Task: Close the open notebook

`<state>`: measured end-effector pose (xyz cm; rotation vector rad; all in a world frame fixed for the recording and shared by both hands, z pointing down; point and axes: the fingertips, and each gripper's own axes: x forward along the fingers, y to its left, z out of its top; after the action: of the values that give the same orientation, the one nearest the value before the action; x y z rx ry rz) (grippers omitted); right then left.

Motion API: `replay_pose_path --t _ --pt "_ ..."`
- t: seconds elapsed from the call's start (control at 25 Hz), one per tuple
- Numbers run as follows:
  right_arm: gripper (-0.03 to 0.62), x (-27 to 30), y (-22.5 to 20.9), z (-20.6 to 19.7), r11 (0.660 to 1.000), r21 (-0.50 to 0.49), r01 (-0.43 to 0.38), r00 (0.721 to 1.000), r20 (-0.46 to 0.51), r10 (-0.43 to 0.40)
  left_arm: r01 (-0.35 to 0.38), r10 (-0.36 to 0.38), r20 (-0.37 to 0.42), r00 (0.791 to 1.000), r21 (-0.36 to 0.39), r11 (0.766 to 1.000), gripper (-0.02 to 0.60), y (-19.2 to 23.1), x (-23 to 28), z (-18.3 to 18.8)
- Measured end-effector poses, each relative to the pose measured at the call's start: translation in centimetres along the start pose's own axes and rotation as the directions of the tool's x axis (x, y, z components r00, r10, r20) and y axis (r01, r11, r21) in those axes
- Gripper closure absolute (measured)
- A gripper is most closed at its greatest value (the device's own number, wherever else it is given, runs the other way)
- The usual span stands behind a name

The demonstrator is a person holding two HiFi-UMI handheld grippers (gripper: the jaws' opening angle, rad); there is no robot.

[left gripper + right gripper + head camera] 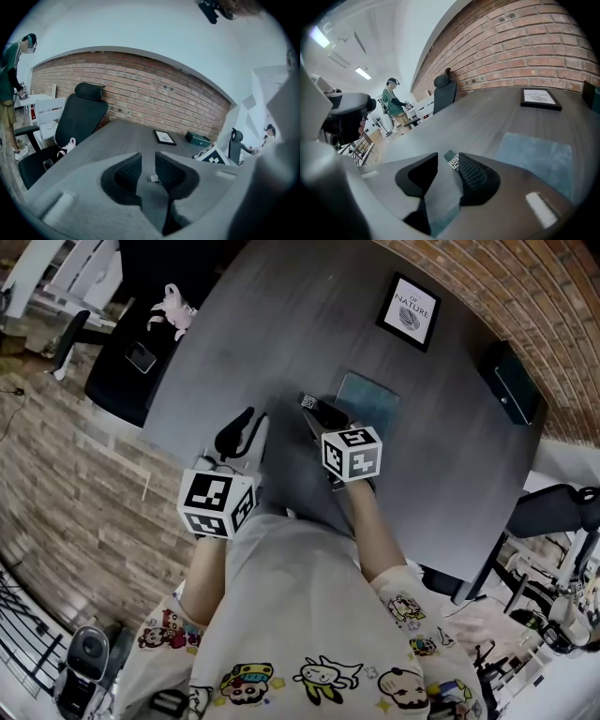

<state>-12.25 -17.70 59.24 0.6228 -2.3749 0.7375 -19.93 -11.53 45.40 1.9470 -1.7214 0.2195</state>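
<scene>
Notebook (370,397) lies flat on the dark table (281,324), teal cover up, just beside the right gripper (449,164), whose jaws stand apart on nothing. The left gripper (148,169) is slightly parted and empty; a tag (153,178) at its tips reads "EX". The framed print (409,310) says "OF NATURE".

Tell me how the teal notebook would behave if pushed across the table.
The notebook lies flat and thin on the smooth dark table, so it would probably slide rather than tip or roll. Its cover looks matte and thin, so it may flex if lifted by one corner. Being so thin, it is likely light.
</scene>
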Motion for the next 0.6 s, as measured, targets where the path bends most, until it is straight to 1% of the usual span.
replay_pose_path --t 0.12,0.28,0.6 --pt "0.439 -0.5 -0.1 0.3 1.000 0.004 0.001 1.000 0.014 -0.001 0.000 0.000 0.005 1.000 0.003 1.000 0.499 0.0 -0.1 0.2" --pt "0.437 -1.7 -0.3 1.7 1.000 0.000 0.005 0.996 0.085 -0.005 0.004 -0.005 0.015 1.000 0.013 1.000 0.499 -0.1 0.0 0.6" --pt "0.436 -6.4 -1.7 4.2 0.998 0.007 0.058 0.978 0.201 -0.058 0.042 -0.044 0.043 0.998 0.056 0.998 0.499 -1.7 0.1 2.4"
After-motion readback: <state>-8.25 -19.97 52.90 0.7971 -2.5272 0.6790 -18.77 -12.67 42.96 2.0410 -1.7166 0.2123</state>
